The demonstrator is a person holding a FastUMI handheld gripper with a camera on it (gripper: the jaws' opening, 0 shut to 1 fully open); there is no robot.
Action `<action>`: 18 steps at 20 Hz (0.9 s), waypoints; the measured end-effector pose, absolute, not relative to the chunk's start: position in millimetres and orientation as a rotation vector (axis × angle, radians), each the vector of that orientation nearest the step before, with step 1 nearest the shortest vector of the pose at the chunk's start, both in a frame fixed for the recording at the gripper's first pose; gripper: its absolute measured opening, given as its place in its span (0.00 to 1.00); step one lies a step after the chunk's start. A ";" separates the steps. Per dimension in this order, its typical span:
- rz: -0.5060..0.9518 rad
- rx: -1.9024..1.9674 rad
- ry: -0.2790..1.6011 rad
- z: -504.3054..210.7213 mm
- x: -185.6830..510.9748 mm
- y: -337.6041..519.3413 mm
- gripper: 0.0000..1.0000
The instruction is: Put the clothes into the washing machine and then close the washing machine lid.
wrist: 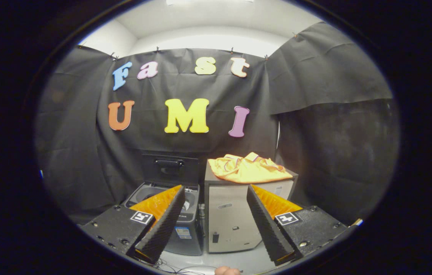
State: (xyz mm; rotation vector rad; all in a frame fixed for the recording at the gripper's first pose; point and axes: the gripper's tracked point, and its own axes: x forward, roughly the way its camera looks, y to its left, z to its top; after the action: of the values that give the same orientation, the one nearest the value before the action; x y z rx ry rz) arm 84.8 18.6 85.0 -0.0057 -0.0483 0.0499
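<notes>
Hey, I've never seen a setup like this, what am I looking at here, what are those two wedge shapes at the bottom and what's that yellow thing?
This picture comes from a fisheye camera riding on a handheld gripper, looking forward along it. The two wedges are its jaws, black ribbed pads backed in orange. They stand wide apart and hold nothing.

Beyond them, a small grey washing machine sits on the floor with its lid raised upright, so the tub is open. Beside it stands a light grey cabinet. The yellow thing is a crumpled garment lying on top of that cabinet, still waiting to be picked up.
</notes>
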 end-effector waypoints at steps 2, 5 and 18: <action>0.021 -0.021 -0.055 113.4 105.9 10.0 1.00; 0.008 -0.050 -0.042 147.6 143.1 1.9 1.00; 0.051 0.055 0.274 161.8 360.8 -55.9 1.00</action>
State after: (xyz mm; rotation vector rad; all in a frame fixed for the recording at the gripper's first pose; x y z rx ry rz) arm 360.8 -55.9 161.8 0.0550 0.2741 0.0510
